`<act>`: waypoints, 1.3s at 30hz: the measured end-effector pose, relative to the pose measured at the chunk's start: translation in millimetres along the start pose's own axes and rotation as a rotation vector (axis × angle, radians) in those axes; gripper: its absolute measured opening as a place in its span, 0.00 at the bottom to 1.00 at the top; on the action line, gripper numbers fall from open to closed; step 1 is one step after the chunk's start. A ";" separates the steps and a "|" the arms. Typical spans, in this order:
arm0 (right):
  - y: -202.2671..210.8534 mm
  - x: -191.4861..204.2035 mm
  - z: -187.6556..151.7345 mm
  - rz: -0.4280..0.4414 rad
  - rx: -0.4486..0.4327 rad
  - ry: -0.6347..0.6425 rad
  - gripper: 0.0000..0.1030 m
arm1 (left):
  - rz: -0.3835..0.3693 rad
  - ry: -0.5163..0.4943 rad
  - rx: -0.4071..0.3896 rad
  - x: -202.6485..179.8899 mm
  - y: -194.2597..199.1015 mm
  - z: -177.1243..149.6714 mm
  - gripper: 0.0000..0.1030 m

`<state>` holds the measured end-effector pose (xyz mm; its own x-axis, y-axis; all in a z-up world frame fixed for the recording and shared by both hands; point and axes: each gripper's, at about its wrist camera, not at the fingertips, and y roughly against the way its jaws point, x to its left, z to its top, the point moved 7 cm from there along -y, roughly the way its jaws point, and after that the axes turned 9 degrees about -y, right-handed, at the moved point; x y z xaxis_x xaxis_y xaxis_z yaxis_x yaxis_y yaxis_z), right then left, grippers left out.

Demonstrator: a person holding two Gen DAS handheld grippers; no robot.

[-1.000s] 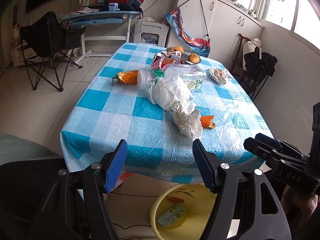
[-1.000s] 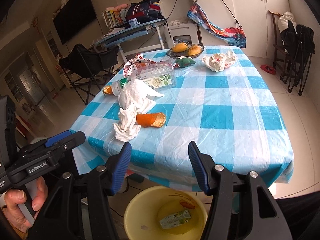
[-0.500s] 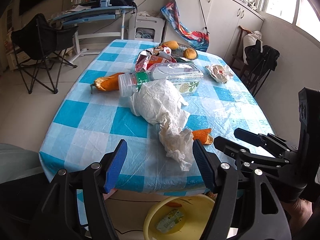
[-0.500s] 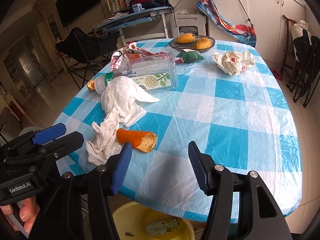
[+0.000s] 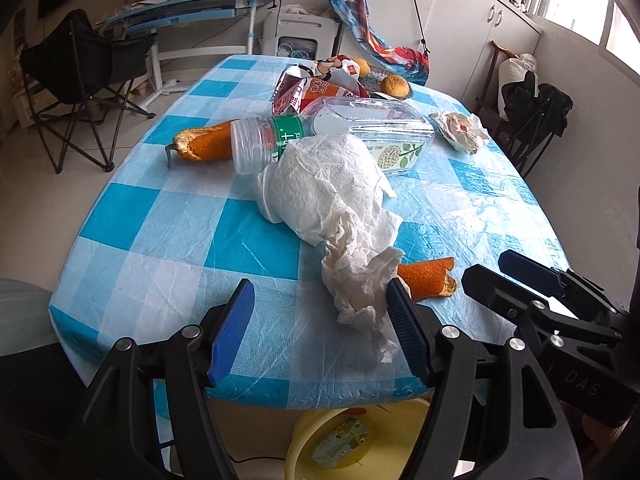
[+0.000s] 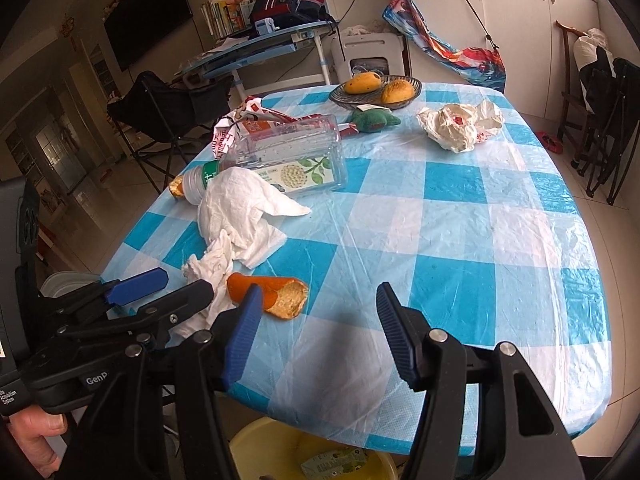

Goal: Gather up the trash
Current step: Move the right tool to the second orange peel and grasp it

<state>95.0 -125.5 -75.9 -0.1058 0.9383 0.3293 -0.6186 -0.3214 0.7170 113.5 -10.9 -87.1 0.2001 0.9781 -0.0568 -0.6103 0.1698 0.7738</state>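
At the bottom of the frame, we see a yellow bin [image 5: 404,424] holding a small carton [image 5: 340,442]. In the upper middle, a bowl [image 6: 340,96] holds two yellow fruits [image 6: 362,82]. Our left gripper [image 5: 320,320] and right gripper [image 6: 318,316] both stand apart, gripping nothing.

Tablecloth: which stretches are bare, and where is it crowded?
Bare: the tablecloth between the orange peel, crumpled bag and the edges beyond them. Crowded: the other side, with tissues, plastic bottle and snack wrapper.
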 end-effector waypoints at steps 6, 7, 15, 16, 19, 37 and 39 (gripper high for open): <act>-2.3 0.7 0.6 0.005 -0.007 -0.005 0.56 | -0.001 -0.013 -0.006 -1.5 -3.1 2.5 0.63; -2.6 0.0 1.2 0.005 -0.009 -0.006 0.56 | -0.002 -0.016 -0.007 -1.7 -3.2 2.7 0.63; -3.1 -1.8 2.8 0.003 -0.020 -0.018 0.56 | -0.022 -0.017 -0.004 1.8 -3.0 3.6 0.26; -3.6 -1.8 2.5 0.003 -0.018 -0.018 0.56 | -0.024 -0.012 -0.005 3.1 -2.8 3.6 0.24; -3.8 -0.5 1.3 0.006 -0.017 -0.015 0.56 | -0.026 -0.010 -0.005 4.8 -2.3 3.8 0.19; -11.7 23.2 -6.6 0.056 -0.004 0.047 0.56 | 0.101 0.166 -0.027 61.8 12.6 -0.3 0.15; -13.5 25.3 -6.6 0.059 -0.001 0.052 0.56 | 0.101 0.192 -0.018 67.5 11.4 -2.5 0.19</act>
<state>95.5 -96.6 -81.3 -0.1826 0.9229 0.3389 -0.6109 -0.3765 0.6964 118.1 57.4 -83.8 -0.0116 0.9949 -0.1000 -0.6339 0.0700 0.7702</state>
